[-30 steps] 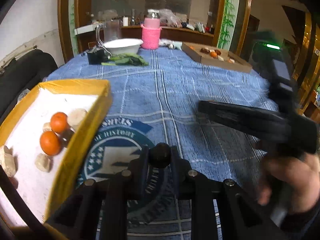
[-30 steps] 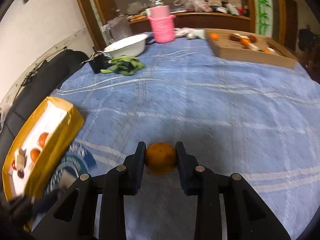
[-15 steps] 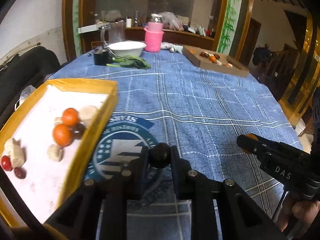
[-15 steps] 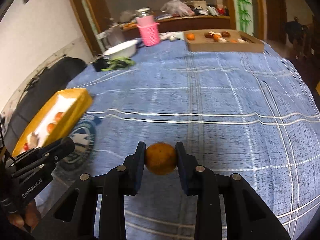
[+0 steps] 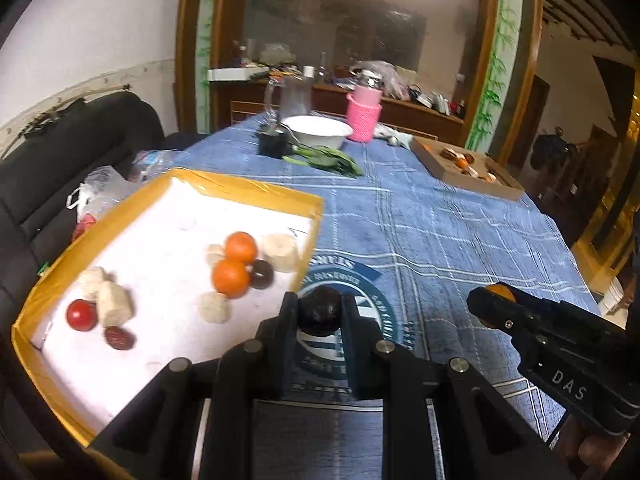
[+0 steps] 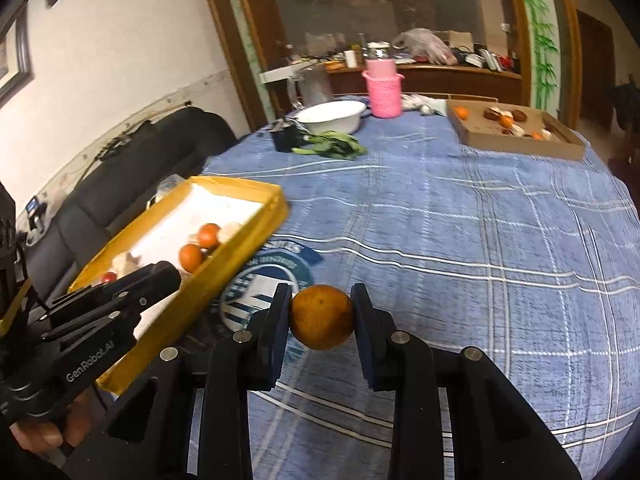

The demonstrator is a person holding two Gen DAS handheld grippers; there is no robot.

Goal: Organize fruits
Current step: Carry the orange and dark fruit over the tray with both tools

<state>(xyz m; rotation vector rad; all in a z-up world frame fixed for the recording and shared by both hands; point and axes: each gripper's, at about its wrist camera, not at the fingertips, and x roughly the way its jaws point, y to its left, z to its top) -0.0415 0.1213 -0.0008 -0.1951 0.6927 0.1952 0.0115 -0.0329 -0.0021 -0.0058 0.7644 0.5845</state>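
Home dining room – sofa (image 6: 132, 168) (cluttered sideboard (image 6: 420, 68))

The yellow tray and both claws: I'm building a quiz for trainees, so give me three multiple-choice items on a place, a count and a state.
1. Where does the brown box lie?
A. at the table's far right
B. inside the yellow tray
C. on the sofa

2. How many oranges lie in the yellow tray?
A. none
B. two
C. five

3. What does the right claw hold?
A. nothing
B. a spoon
C. an orange

Key:
1 A: the brown box sits far right on the table.
2 B: two oranges lie in the yellow tray.
3 C: the right claw is shut on an orange; the left claw grips a dark fruit.
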